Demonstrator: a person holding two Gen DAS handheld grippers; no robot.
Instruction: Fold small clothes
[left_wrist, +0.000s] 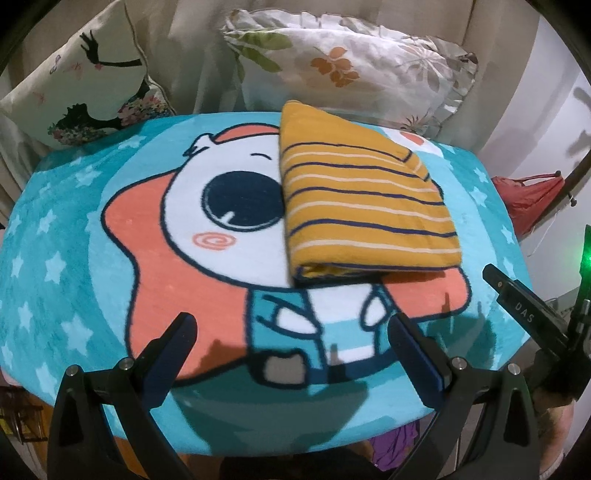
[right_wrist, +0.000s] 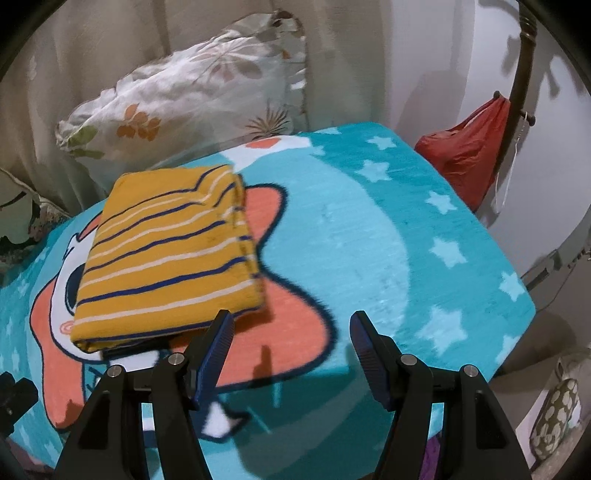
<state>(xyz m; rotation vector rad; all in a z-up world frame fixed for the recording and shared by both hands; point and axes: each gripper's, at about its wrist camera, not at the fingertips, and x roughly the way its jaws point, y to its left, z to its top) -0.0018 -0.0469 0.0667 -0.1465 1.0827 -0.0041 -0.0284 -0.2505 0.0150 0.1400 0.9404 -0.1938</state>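
Observation:
A small yellow garment (left_wrist: 362, 199) with navy and white stripes lies folded into a rectangle on the blue cartoon blanket (left_wrist: 74, 229). It also shows in the right wrist view (right_wrist: 166, 254), left of centre. My left gripper (left_wrist: 291, 328) is open and empty, held above the blanket in front of the garment's near folded edge. My right gripper (right_wrist: 291, 325) is open and empty, just right of the garment's near right corner. The right gripper's body (left_wrist: 528, 317) shows at the right edge of the left wrist view.
The blanket (right_wrist: 424, 240) covers a raised surface with a rounded front edge. A floral pillow (left_wrist: 347, 66) and a printed cushion (left_wrist: 85, 81) lean against the curtain behind. A red bag (right_wrist: 465, 155) hangs from a stand at the right.

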